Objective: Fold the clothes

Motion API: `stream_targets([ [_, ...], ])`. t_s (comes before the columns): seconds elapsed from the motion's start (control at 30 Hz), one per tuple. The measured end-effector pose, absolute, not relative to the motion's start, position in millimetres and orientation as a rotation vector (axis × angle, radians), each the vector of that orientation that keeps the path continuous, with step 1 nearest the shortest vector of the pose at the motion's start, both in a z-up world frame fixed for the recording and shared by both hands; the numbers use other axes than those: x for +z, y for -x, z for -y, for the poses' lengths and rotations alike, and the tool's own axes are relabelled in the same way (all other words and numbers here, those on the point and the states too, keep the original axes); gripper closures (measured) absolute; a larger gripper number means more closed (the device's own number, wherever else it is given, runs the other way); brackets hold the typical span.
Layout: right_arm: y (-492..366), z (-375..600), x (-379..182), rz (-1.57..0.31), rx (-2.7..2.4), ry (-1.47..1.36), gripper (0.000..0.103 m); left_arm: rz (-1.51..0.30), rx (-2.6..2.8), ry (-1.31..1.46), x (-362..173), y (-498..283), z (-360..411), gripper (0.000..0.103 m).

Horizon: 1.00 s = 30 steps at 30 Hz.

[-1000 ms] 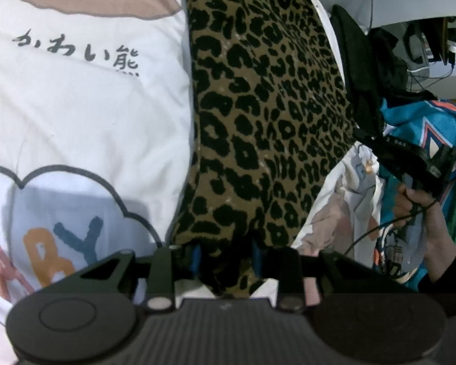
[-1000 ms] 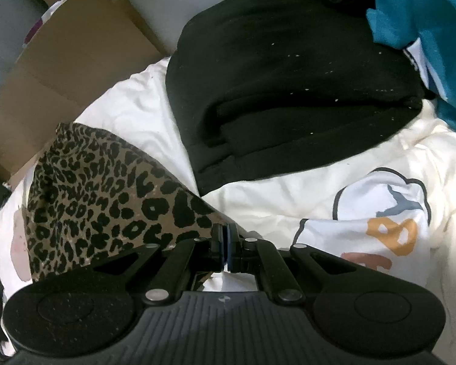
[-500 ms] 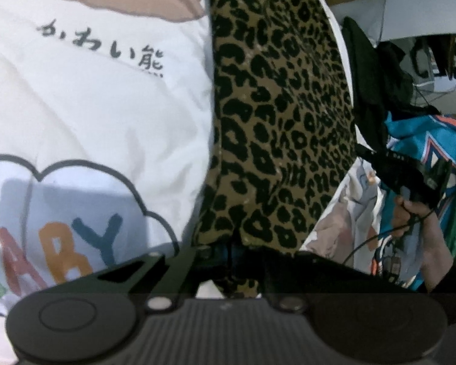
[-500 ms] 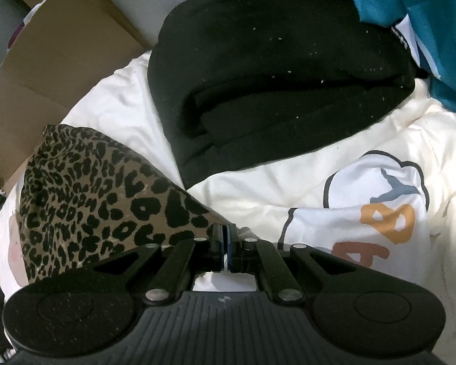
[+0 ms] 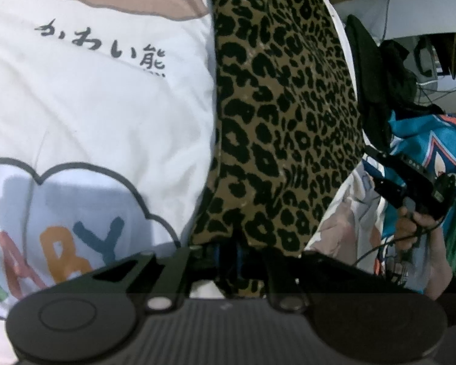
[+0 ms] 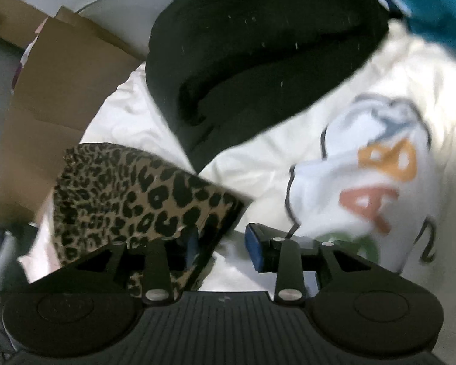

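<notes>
Leopard-print garment: a folded piece of tan fabric with black spots (image 5: 282,115) is laid on a white quilt. In the left wrist view it runs as a long strip from the near edge to the top of the picture. In the right wrist view it is seen as a folded block (image 6: 130,200) at lower left.

White quilt: a soft white cover printed with a cloud outline and coloured letters (image 5: 85,127) is spread beneath everything; grey Japanese characters are printed on it. It is shown blurred in the right wrist view (image 6: 364,182).

Left gripper: the black two-finger tool (image 5: 228,254) is held at the near end of the leopard-print garment. The jaws are opening, though only a narrow gap is seen, and the fabric edge is still pinched between the blue pads.

Right gripper: the black two-finger tool (image 6: 220,243) has its jaws opening and well parted. A corner of the leopard-print garment lies against the left blue pad (image 6: 193,245); the right pad is clear of the cloth, so nothing is clamped.

Black folded garment: a thick dark fabric bundle (image 6: 258,60) is set on the quilt beyond the leopard-print garment, just beside it.

Teal printed garment: bright blue-green cloth (image 5: 425,152) is piled at the right.

Cardboard: brown flattened sheets (image 6: 60,91) are seen at the left, past the quilt's edge.

Person's hand: a hand (image 5: 416,228) is wrapped around the other gripper's handle in the left wrist view.
</notes>
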State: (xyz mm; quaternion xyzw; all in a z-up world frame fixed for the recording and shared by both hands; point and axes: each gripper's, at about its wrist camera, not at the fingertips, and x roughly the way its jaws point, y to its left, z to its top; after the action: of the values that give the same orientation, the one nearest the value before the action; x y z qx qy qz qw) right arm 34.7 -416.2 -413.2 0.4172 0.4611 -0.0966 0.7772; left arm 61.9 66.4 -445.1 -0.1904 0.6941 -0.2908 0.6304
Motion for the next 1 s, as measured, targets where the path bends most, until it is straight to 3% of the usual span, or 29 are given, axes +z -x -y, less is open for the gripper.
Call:
stream_targets([
  [0.23,-38,421,-427,-0.977,-0.199,-1.006,0.055,-1.583,-0.673,0.439,-448,-63,-61,0.090],
  [0.47,-36,424,-431,-0.951,-0.197,-1.035,0.055,-1.580,-0.684,0.435,-448,-64,-57,0.090],
  [0.67,-35,426,-427,-0.914,-0.183,-1.069,0.076,-1.578,-0.690,0.438,-447,-64,-58,0.090],
  [0.9,-34,429,-433,-0.889,-0.165,-1.112,0.076,-1.580,-0.694,0.450,-448,-64,-59,0.090],
  [1.0,-37,430,-439,-0.888,-0.167,-1.117,0.068,-1.582,-0.696,0.451,-448,-65,-59,0.090],
])
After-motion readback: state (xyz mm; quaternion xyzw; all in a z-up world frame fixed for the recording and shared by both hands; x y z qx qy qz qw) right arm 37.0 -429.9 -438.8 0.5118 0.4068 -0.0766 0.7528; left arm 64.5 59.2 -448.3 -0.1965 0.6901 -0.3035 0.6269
